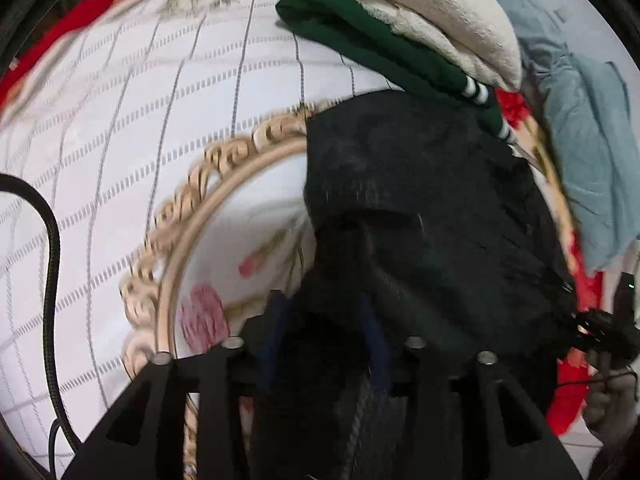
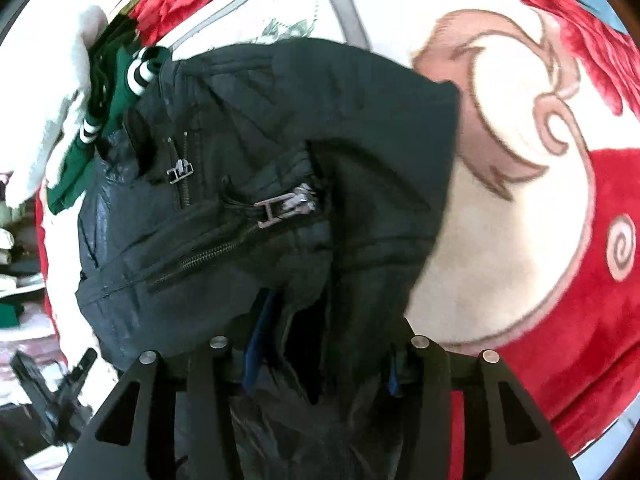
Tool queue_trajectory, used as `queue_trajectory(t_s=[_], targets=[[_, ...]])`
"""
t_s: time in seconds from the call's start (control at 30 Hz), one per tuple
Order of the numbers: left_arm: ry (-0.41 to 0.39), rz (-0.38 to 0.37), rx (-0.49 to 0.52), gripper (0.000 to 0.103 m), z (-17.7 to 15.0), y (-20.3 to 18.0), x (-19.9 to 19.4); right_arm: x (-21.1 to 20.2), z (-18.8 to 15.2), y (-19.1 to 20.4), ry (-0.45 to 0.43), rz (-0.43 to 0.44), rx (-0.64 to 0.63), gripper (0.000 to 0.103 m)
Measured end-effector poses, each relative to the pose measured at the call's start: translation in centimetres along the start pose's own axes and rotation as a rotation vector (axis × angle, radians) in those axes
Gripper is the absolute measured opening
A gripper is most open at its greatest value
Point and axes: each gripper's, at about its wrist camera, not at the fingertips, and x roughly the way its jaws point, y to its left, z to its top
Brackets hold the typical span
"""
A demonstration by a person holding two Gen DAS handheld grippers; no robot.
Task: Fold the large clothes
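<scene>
Two grippers are on one black jacket (image 1: 420, 208) spread over a floral blanket (image 1: 224, 184). In the left wrist view the left gripper (image 1: 324, 320) has dark cloth bunched between its blue pads, jaws partly closed on it; the jacket runs up and away from the jaws toward a stack of folded clothes (image 1: 400, 40). In the right wrist view the right gripper (image 2: 324, 344) likewise pinches a fold of jacket, whose zipper (image 2: 224, 240) slants leftward, the long axis running up-left. Neither hand looks nearer.
</scene>
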Motion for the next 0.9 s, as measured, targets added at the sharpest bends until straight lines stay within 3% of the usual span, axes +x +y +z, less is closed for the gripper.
queue_trajectory(t_s=[0.03, 0.17, 0.37, 0.4, 0.43, 0.47, 0.53, 0.6, 0.8, 0.9], targets=[[0.018, -0.014, -0.001, 0.054, -0.5, 0.2, 0.2, -0.3, -0.2, -0.5, -0.002, 0.0, 0.003, 0.054], [0.105, -0.018, -0.016, 0.056, -1.7, 1.0, 2.4, -0.5, -1.3, -0.9, 0.01, -0.038, -0.038, 0.054], [0.074, 0.052, 0.004, 0.058, -1.5, -0.3, 3.8, 0.7, -1.3, -1.0, 0.027, -0.073, -0.069, 0.054], [0.062, 0.073, 0.019, 0.054, -1.8, -0.7, 3.8, 0.7, -1.3, -1.1, 0.026, -0.072, -0.07, 0.054], [0.05, 0.114, 0.032, 0.031, -1.9, -0.9, 3.8, 0.5, -1.4, -1.1, 0.024, -0.069, -0.069, 0.054], [0.04, 0.169, 0.04, 0.021, -2.0, -1.0, 3.8, 0.3, -1.4, -1.0, 0.021, -0.065, -0.07, 0.054], [0.025, 0.134, -0.001, 0.008, -1.7, -0.3, 3.5, -0.5, -1.6, -0.9, 0.011, -0.061, -0.072, 0.054], [0.004, 0.111, -0.021, 0.005, -1.6, -0.2, 2.9, -1.3, -1.8, -1.2, 0.005, -0.059, -0.074, 0.054], [-0.063, 0.132, 0.025, 0.003, -2.3, -1.0, 0.7, -3.1, -3.4, -1.8, -0.014, -0.089, -0.088, 0.054], [-0.086, 0.117, 0.023, 0.003, -3.5, 1.1, -1.7, -3.6, -4.0, -2.7, -0.009, -0.083, -0.074, 0.054]])
